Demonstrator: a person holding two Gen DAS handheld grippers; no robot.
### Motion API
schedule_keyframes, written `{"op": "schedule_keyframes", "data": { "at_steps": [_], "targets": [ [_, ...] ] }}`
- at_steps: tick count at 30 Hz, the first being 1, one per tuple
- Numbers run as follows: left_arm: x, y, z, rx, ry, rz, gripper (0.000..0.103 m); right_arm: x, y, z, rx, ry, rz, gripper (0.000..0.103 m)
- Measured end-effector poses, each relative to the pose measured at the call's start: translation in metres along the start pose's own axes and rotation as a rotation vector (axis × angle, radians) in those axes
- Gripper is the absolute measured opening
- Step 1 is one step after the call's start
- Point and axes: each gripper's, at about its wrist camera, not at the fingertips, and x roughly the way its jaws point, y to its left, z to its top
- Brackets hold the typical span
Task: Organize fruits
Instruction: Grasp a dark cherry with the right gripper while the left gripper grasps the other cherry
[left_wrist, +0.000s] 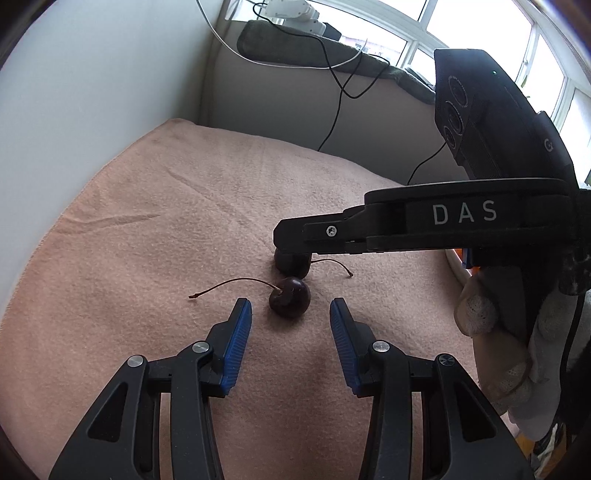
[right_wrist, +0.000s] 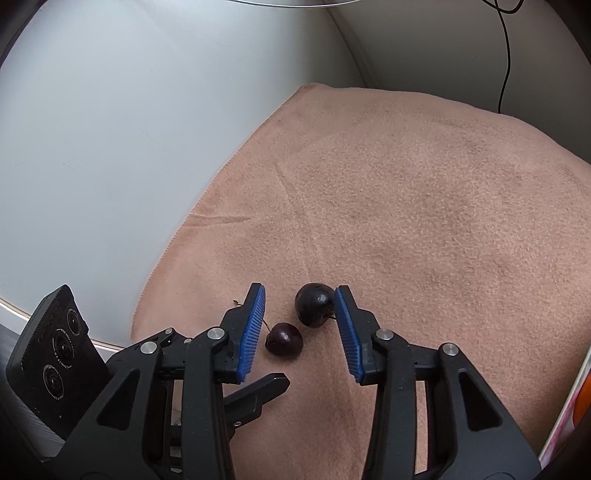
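Note:
Two dark cherries lie close together on a peach towel (left_wrist: 147, 258) (right_wrist: 424, 192). The nearer cherry (left_wrist: 289, 302) (right_wrist: 283, 339), with a long stem pointing left, sits just ahead of my left gripper (left_wrist: 291, 308), which is open around it without touching. My right gripper (right_wrist: 300, 293) (left_wrist: 291, 247) reaches in from the right over the farther cherry (left_wrist: 291, 264) (right_wrist: 314, 304). Its jaws stand open around that cherry. The right pad (right_wrist: 347, 325) touches the fruit; the left pad (right_wrist: 253, 325) stands apart from it. One left gripper finger (right_wrist: 258, 395) shows below.
A grey wall (left_wrist: 92, 110) (right_wrist: 110, 129) borders the towel's left side. A black cable (left_wrist: 336, 110) (right_wrist: 506, 55) hangs at the back under a window (left_wrist: 480, 37). A gloved hand (left_wrist: 491, 332) holds the right gripper. Something white and orange (right_wrist: 580, 398) sits at the right edge.

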Motion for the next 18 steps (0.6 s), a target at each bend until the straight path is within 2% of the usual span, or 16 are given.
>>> {"op": "schedule_keyframes", "data": {
  "at_steps": [7, 18],
  "targets": [
    [0.012, -0.001, 0.004, 0.007, 0.02, 0.001, 0.043, 0.006, 0.001, 0.002, -0.007, 0.008, -0.024, 0.037],
    [0.021, 0.001, 0.006, 0.001, 0.028, 0.01, 0.033, 0.019, 0.004, 0.002, -0.033, 0.029, -0.071, 0.029]
  ]
}}
